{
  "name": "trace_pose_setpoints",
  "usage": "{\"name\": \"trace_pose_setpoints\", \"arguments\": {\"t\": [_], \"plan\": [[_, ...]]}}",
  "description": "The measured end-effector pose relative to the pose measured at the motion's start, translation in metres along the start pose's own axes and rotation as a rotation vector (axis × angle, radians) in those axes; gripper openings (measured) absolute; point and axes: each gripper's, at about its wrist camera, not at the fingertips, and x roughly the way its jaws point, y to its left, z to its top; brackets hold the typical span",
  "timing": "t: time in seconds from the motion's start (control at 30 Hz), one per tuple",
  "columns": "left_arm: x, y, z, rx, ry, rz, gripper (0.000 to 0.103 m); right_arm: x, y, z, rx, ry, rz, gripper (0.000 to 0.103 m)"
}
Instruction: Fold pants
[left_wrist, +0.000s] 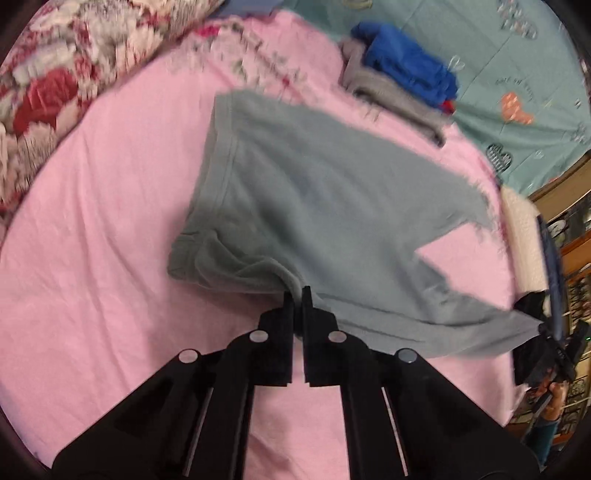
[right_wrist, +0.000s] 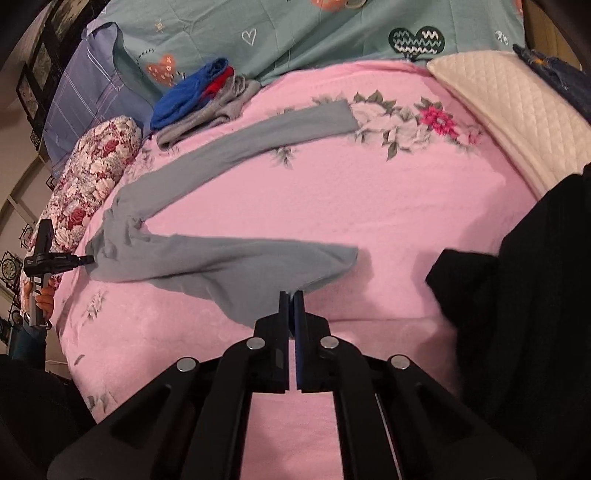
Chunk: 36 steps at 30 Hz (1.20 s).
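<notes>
Grey-green pants (left_wrist: 314, 206) lie on a pink bedsheet (left_wrist: 92, 258). My left gripper (left_wrist: 296, 291) is shut on the near waist corner, lifting that edge slightly. In the right wrist view the pants (right_wrist: 229, 262) lie with both legs spread apart, the far leg (right_wrist: 280, 131) stretched toward the flower print. My right gripper (right_wrist: 291, 295) is shut on the near leg's hem. The left gripper (right_wrist: 83, 259) shows at the far left, at the waist. The right gripper (left_wrist: 545, 328) shows at the right edge of the left wrist view, at the leg end.
A stack of folded blue, red and grey clothes (right_wrist: 199, 99) sits at the back by a teal quilt (right_wrist: 295, 33). A floral pillow (right_wrist: 88, 173) lies at the left. A white quilted pad (right_wrist: 509, 107) and a black garment (right_wrist: 517, 295) lie at the right.
</notes>
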Motion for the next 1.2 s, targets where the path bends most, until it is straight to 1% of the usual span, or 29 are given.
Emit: {"name": "trace_pose_setpoints", "arguments": {"t": [0.03,0.1,0.17,0.2,0.23,0.27,0.3,0.33,0.37,0.4,0.43,0.47,0.5,0.53,0.57,0.6,0.63,0.73,0.77,0.83,0.9,0.93,0.97,1.0,1.03,1.13,1.17,1.2], "plan": [[-0.014,-0.003,0.006,0.009,-0.025,-0.009,0.003,-0.013,0.000,0.008,0.003,-0.021,-0.004,0.002],[-0.037,-0.012,0.015,0.036,-0.057,0.002,0.003,-0.035,0.002,0.021,-0.001,-0.054,-0.019,0.002],[-0.052,-0.017,0.017,0.075,-0.063,0.033,0.004,-0.054,0.005,0.030,-0.010,-0.071,-0.029,0.002],[-0.055,-0.017,0.014,0.091,-0.052,0.045,0.004,-0.060,0.006,0.033,0.000,-0.061,-0.019,0.002],[-0.054,-0.016,0.010,0.103,-0.037,0.062,0.005,-0.062,0.008,0.034,-0.001,-0.029,0.001,0.002],[-0.049,-0.013,0.003,0.115,-0.005,0.086,0.005,-0.066,0.012,0.030,-0.033,-0.018,-0.029,0.002],[-0.041,-0.009,-0.005,0.121,0.034,0.100,0.006,-0.066,0.015,0.024,-0.045,0.008,-0.042,0.002],[-0.031,0.000,-0.016,0.116,0.073,0.112,0.008,-0.064,0.018,0.015,-0.043,0.047,-0.037,0.002],[-0.017,0.011,-0.027,0.104,0.134,0.126,0.009,-0.060,0.021,0.003,-0.054,0.086,-0.039,0.002],[-0.001,0.023,-0.039,0.103,0.215,0.135,0.016,-0.055,0.025,-0.009,-0.071,0.118,-0.046,0.002],[0.013,0.033,-0.048,0.109,0.282,0.142,0.027,-0.049,0.027,-0.022,-0.080,0.154,-0.043,0.002],[0.016,0.039,-0.054,0.100,0.277,0.128,0.027,-0.040,0.028,-0.037,-0.080,0.211,-0.014,0.003],[0.011,0.042,-0.056,0.093,0.254,0.102,0.030,-0.033,0.029,-0.050,-0.090,0.252,-0.010,0.005],[0.007,0.046,-0.055,0.089,0.250,0.102,0.044,-0.026,0.029,-0.061,-0.097,0.287,-0.030,0.015],[0.002,0.048,-0.053,0.092,0.232,0.122,0.058,-0.019,0.027,-0.068,-0.085,0.322,-0.041,0.037],[-0.002,0.050,-0.052,0.098,0.205,0.136,0.076,-0.016,0.023,-0.070,-0.061,0.330,-0.050,0.044],[-0.008,0.049,-0.049,0.106,0.177,0.150,0.077,-0.016,0.019,-0.069,-0.043,0.312,-0.050,0.045],[-0.017,0.046,-0.037,0.104,0.144,0.154,0.077,-0.015,0.004,-0.056,0.008,0.247,-0.045,0.045],[-0.019,0.044,-0.035,0.107,0.131,0.153,0.077,-0.013,-0.001,-0.051,0.021,0.208,-0.044,0.045],[-0.024,0.037,-0.027,0.125,0.110,0.169,0.077,-0.003,-0.010,-0.043,0.050,0.168,-0.045,0.045],[-0.022,0.028,-0.020,0.130,0.100,0.180,0.078,0.017,-0.016,-0.041,0.057,0.183,-0.040,0.045],[-0.020,0.025,-0.015,0.130,0.096,0.178,0.079,0.026,-0.014,-0.041,0.038,0.201,-0.036,0.044],[-0.017,0.020,-0.014,0.129,0.093,0.179,0.079,0.031,-0.007,-0.041,-0.012,0.193,-0.046,0.042],[-0.012,0.017,-0.011,0.132,0.091,0.178,0.079,0.033,0.001,-0.041,-0.050,0.196,-0.012,0.034],[-0.007,0.014,-0.006,0.135,0.092,0.179,0.079,0.035,0.010,-0.041,-0.085,0.213,0.030,0.005],[0.013,0.003,-0.001,0.143,0.109,0.191,0.079,0.037,0.029,-0.037,-0.197,0.219,-0.032,0.005],[0.019,-0.001,0.000,0.151,0.114,0.193,0.079,0.036,0.031,-0.033,-0.224,0.213,-0.077,0.004],[0.023,-0.005,-0.001,0.158,0.117,0.196,0.079,0.032,0.030,-0.027,-0.243,0.189,-0.114,0.004]]}}
